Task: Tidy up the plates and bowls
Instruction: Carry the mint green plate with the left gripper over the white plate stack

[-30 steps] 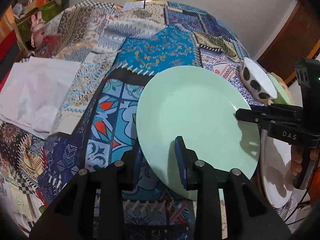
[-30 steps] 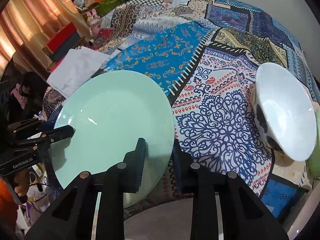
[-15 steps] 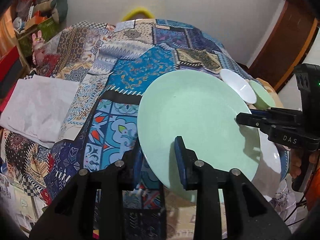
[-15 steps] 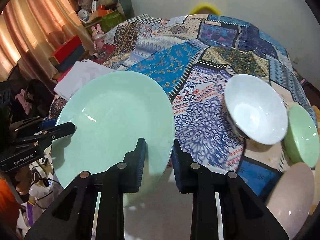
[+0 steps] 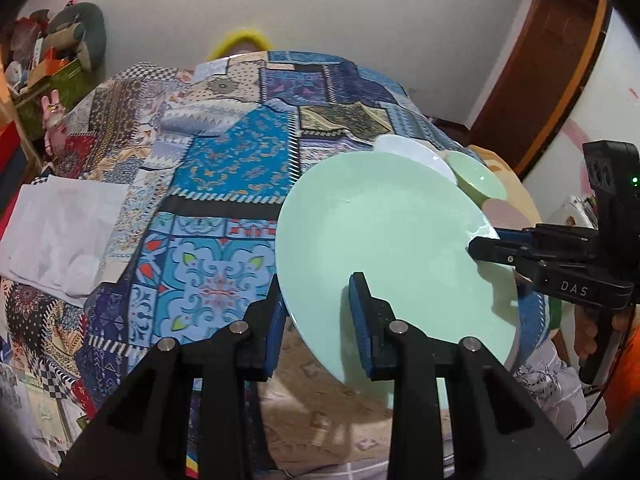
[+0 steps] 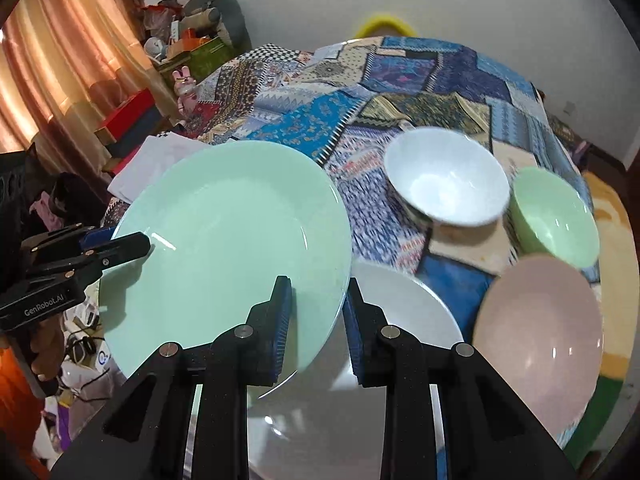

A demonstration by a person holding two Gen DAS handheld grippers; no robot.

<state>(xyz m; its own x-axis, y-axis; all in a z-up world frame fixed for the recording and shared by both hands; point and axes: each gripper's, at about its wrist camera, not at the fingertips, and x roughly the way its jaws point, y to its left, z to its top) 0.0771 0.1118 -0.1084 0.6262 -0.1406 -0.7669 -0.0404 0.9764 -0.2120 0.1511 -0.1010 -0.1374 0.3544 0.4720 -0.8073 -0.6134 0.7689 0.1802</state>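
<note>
Mint-green plate (image 5: 384,236) at lower centre of the left wrist view, tilted, lifted above the patchwork cloth (image 5: 224,184). My left gripper (image 5: 316,308) closes on its near rim, one finger under, one on the face. My right gripper (image 6: 316,304) clamps the opposite rim at lower centre of the right wrist view; in the left wrist view it enters from the right edge, my hand (image 5: 588,336) on its handle. Below the plate in the right wrist view: white plate (image 6: 404,312). Right of centre: white bowl (image 6: 444,176), green bowl (image 6: 556,216), pink plate (image 6: 540,336), all upright.
</note>
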